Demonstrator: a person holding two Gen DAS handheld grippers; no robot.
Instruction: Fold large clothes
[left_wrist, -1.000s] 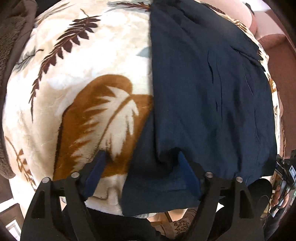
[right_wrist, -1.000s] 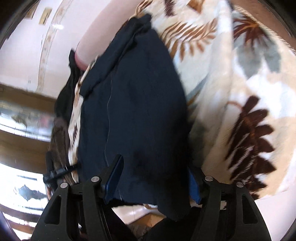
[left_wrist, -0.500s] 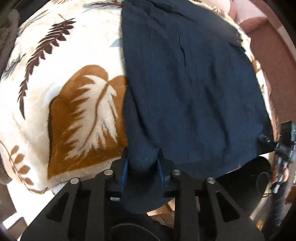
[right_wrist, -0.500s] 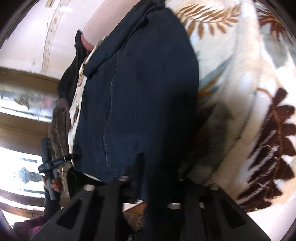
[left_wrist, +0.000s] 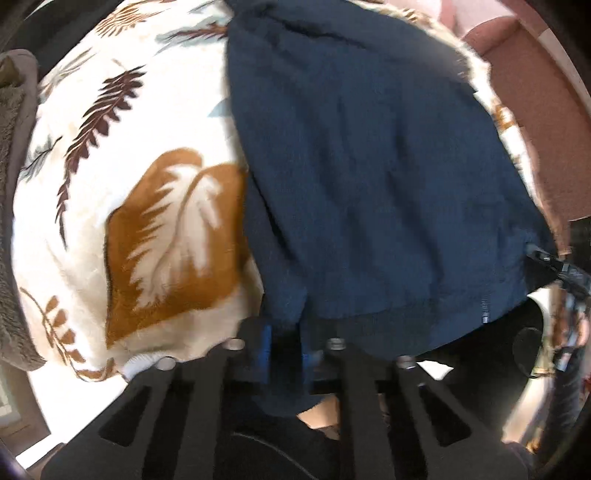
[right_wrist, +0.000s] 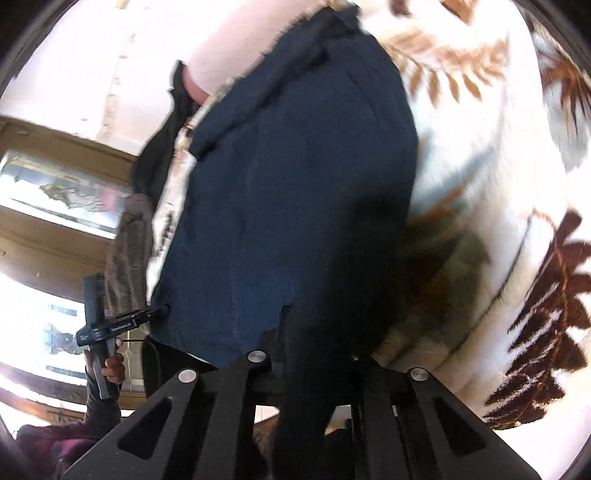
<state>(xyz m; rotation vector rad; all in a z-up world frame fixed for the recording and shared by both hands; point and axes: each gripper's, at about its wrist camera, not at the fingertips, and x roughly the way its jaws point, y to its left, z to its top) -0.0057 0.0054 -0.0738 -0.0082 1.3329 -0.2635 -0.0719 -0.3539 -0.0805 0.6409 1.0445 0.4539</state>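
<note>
While pinched: navy garment (left_wrist: 369, 166) between both tongs.

A cream fleece blanket (left_wrist: 122, 192) printed with brown fern fronds and one big rust-coloured leaf is covering the bed. A grey-brown fuzzy throw (left_wrist: 11, 206) is lying along its left edge in the left wrist view, and a pinkish pillow (right_wrist: 236, 48) is resting at the far end. A reddish-brown floor (left_wrist: 539, 122) is showing beyond the bed.

Both tongs have just been closing: left tongs (left_wrist: 284, 347) and right tongs (right_wrist: 314, 354) each pinch the navy garment's (left_wrist: 369, 166) hem.
</note>
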